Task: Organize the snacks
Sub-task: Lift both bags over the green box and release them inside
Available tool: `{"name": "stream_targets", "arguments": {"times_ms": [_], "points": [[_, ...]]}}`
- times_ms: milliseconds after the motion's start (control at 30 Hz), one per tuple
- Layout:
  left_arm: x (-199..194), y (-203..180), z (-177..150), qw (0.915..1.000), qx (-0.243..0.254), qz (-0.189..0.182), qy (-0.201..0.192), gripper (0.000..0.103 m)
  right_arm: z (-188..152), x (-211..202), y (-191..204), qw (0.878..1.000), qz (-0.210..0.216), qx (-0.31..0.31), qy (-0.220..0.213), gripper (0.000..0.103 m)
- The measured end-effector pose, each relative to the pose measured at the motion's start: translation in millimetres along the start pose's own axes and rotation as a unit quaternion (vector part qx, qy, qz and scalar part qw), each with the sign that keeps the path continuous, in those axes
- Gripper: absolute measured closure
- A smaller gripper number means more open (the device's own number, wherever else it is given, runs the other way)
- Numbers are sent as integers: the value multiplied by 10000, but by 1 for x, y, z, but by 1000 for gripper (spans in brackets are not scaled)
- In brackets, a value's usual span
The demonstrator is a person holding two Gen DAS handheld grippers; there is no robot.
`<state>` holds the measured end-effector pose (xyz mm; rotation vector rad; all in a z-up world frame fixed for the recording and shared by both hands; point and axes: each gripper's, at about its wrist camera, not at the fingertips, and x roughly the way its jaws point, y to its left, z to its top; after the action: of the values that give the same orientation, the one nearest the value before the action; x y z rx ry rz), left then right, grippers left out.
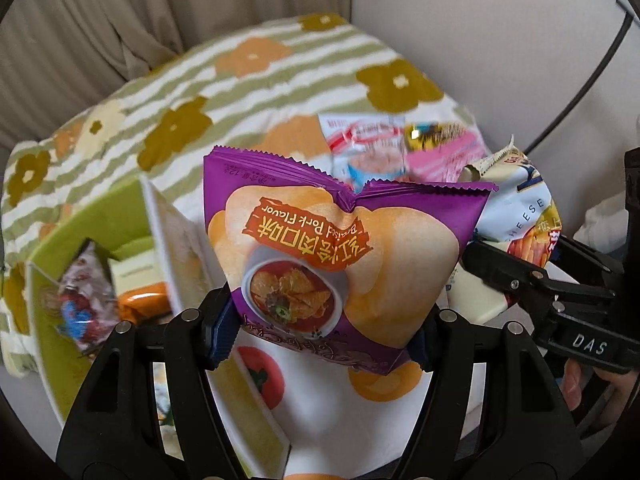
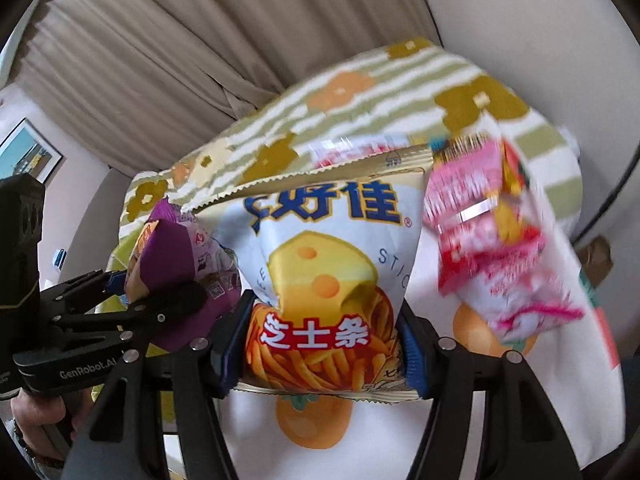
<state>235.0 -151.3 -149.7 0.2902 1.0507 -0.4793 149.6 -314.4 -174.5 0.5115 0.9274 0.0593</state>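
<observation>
My left gripper (image 1: 320,340) is shut on a purple braised-pork chip bag (image 1: 340,256) and holds it upside down above the table. My right gripper (image 2: 320,360) is shut on a white and yellow cheese stick bag (image 2: 324,276), held upright. The two bags hang side by side: the cheese bag (image 1: 520,216) shows to the right in the left wrist view, the purple bag (image 2: 172,248) to the left in the right wrist view. A green box (image 1: 92,240) with several snacks inside stands lower left of the purple bag.
More snack packets (image 1: 400,148) lie on the flowered tablecloth (image 1: 248,76) beyond the held bags; pink ones (image 2: 488,232) show blurred in the right wrist view. A white cloth with fruit prints (image 2: 440,260) covers the near table. A curtain (image 2: 160,40) hangs behind.
</observation>
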Motion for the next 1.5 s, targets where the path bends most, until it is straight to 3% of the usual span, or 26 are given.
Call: {"name": "stream_targets", "arguments": {"times_ms": [167,367,600,733,967,1033,1067,1100,1233,1500], "points": [[-43,35,-2,9986,-261,180,-432,39,20,-16,38,9987,109,-432,-259,44],[-82,103,-19,9921,-874,550,-719,39,30,-13,98,9933,386,-1043,-326,43],[-99,189,-63,9820,-1548,894,-613,39,26,10,177,9819,797,-1709,-148,43],[-96,228,-94,9780,-1848,885,-392,39,11,29,218,9758,958,-1963,53,43],[-69,239,-124,9833,-1653,756,22,35,-9,64,253,9738,1002,-2020,287,43],[-63,236,-127,9849,-1564,744,60,23,-12,70,257,9741,996,-2000,358,43],[-61,234,-129,9850,-1553,743,71,7,-13,72,258,9741,971,-2006,389,43],[-59,234,-130,9851,-1557,728,71,2,-14,74,260,9740,941,-2020,413,44],[-59,234,-141,9836,-1722,534,21,0,-13,78,260,9732,864,-2079,480,44],[-78,235,-154,9784,-1970,585,-205,0,-7,87,262,9705,806,-2189,604,44]]}}
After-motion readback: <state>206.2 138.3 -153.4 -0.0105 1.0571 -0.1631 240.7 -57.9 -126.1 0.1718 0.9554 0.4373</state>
